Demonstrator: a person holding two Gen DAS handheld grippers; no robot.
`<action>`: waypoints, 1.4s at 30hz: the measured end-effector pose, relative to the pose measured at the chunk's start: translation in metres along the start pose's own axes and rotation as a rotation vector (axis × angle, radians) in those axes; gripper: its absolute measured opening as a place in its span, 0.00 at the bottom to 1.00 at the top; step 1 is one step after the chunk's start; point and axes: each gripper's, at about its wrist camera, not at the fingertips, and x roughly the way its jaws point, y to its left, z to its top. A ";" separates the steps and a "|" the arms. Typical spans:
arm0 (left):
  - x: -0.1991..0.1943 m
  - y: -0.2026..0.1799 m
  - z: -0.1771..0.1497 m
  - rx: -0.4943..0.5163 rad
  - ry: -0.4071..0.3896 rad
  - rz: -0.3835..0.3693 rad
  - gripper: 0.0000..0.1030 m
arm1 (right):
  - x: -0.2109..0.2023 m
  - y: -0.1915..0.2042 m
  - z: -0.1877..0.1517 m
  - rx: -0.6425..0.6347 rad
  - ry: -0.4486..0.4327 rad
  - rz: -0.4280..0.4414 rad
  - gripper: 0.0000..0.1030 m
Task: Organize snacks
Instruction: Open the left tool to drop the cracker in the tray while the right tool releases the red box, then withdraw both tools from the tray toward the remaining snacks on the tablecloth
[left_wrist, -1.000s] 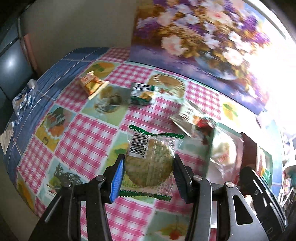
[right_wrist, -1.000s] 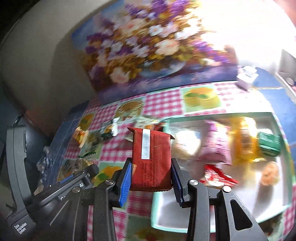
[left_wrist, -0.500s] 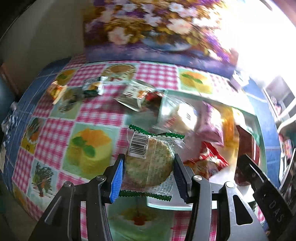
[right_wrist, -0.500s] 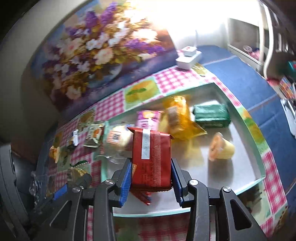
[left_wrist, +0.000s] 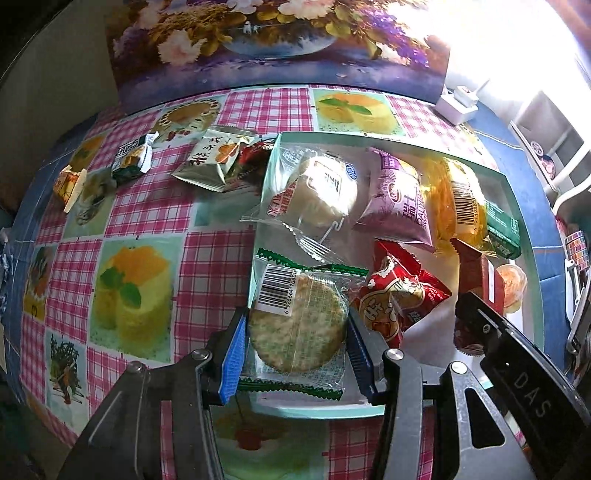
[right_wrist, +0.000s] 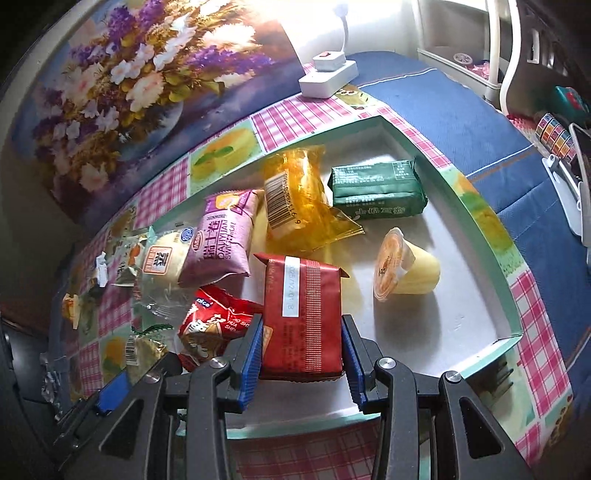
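The left gripper (left_wrist: 295, 343), black-armed with blue ribbed pads, points steeply down over the tray's near left corner, its pads pressed on a round cracker in a clear green-edged wrapper (left_wrist: 297, 326). The right gripper (right_wrist: 302, 350), beside it, is clamped on a dark red rectangular foil packet (right_wrist: 303, 317).

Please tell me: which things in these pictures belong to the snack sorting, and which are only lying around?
Belong to the job:
- tray
- rice cracker in left gripper
- dark red packet in right gripper
- green packet, jelly cup
- loose snacks on the cloth, e.g. silver packet

Lying about:
- white power strip
- flower picture
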 end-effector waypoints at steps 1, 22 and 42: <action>0.000 -0.001 0.001 0.006 0.000 0.000 0.51 | 0.001 0.000 0.000 -0.003 0.003 -0.002 0.41; 0.007 0.002 0.006 0.004 0.031 -0.030 0.52 | 0.009 0.008 0.006 -0.024 0.041 -0.044 0.41; -0.008 0.030 0.013 -0.131 -0.033 -0.004 0.71 | 0.004 0.016 0.011 -0.071 0.012 -0.079 0.45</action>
